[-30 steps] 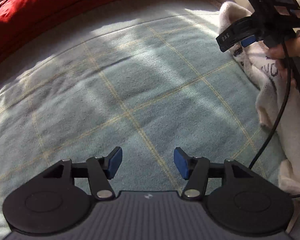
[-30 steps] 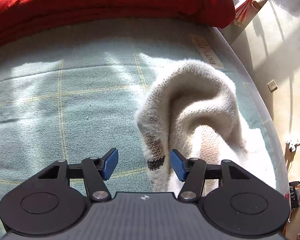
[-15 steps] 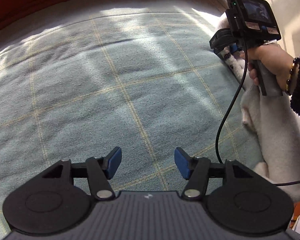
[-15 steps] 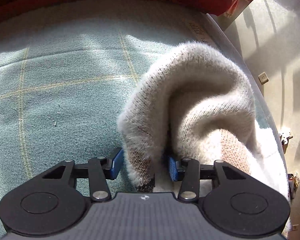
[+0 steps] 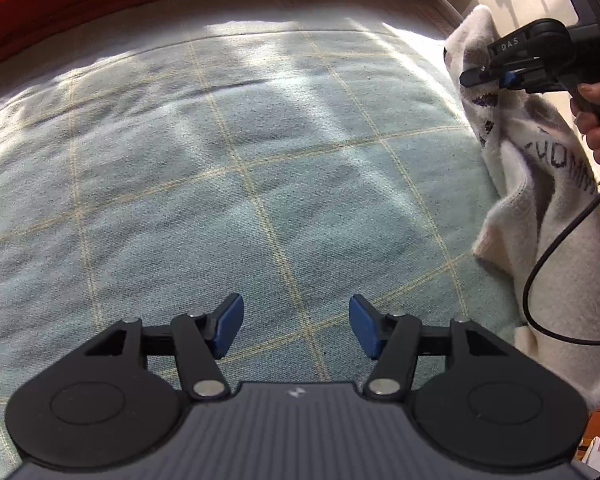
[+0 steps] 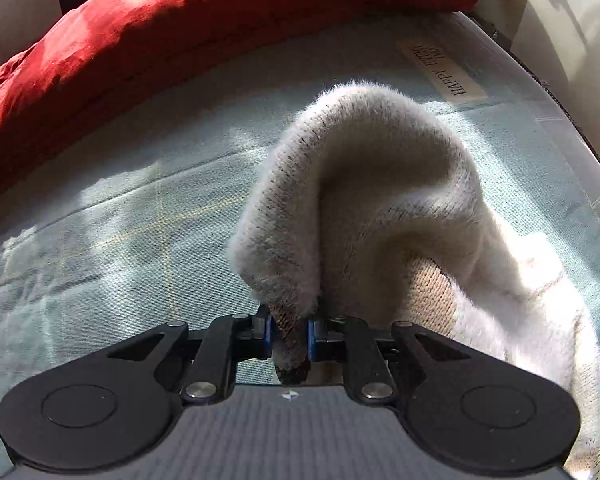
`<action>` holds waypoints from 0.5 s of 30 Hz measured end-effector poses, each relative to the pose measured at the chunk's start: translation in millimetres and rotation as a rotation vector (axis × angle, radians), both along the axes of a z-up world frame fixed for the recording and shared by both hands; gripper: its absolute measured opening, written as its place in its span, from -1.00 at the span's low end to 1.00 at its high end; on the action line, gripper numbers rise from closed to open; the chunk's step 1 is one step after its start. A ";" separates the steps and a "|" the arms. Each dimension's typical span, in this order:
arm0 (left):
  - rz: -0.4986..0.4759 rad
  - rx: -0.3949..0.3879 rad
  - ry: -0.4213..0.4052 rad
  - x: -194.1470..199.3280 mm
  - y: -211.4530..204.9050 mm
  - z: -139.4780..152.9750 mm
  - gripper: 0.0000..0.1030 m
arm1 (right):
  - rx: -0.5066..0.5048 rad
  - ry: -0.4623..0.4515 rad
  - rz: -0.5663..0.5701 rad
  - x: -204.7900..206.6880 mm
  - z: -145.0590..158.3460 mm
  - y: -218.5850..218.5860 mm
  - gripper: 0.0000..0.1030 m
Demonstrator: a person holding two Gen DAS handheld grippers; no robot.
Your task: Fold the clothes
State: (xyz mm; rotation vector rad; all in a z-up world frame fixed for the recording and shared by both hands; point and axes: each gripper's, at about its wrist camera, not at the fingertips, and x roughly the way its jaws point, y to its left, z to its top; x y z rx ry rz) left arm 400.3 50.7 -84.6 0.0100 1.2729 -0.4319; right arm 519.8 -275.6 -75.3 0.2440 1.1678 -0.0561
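Note:
A fluffy cream knit sweater (image 6: 380,200) with dark lettering hangs in a raised fold at the bed's right side. My right gripper (image 6: 288,338) is shut on its edge, the blue pads pinching the knit. From the left wrist view the same sweater (image 5: 540,200) drapes down at the far right, lifted by the right gripper (image 5: 484,76) in a person's hand (image 5: 596,120). My left gripper (image 5: 296,326) hovers low over the bedcover, open, nothing between its fingers, well left of the sweater.
A pale green checked bedcover (image 5: 220,160) spreads across the bed. A red duvet (image 6: 180,40) is bunched along the far side. The bed's right edge (image 6: 560,120) drops to a sunlit floor. A black cable (image 5: 548,260) trails from the right gripper.
My right gripper closed on the sweater's edge and lifted it off the bed. The left gripper stayed open and shifted a little over the bedcover.

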 end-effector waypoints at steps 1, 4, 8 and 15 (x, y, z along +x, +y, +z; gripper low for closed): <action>0.004 0.000 -0.003 -2.2 2.4 2.5 0.13 | 0.026 0.000 0.026 -4.7 8.9 4.8 -0.66; 0.023 0.001 -0.016 -8.6 12.8 11.2 0.13 | 0.092 0.024 0.117 -14.2 28.8 30.8 -0.66; 0.067 0.001 -0.034 -20.0 32.4 23.1 0.13 | 0.151 0.073 0.229 -31.4 52.9 68.0 -0.66; 0.146 -0.001 -0.055 -55.1 73.4 41.2 0.13 | 0.194 0.159 0.409 -61.9 79.5 132.6 -0.65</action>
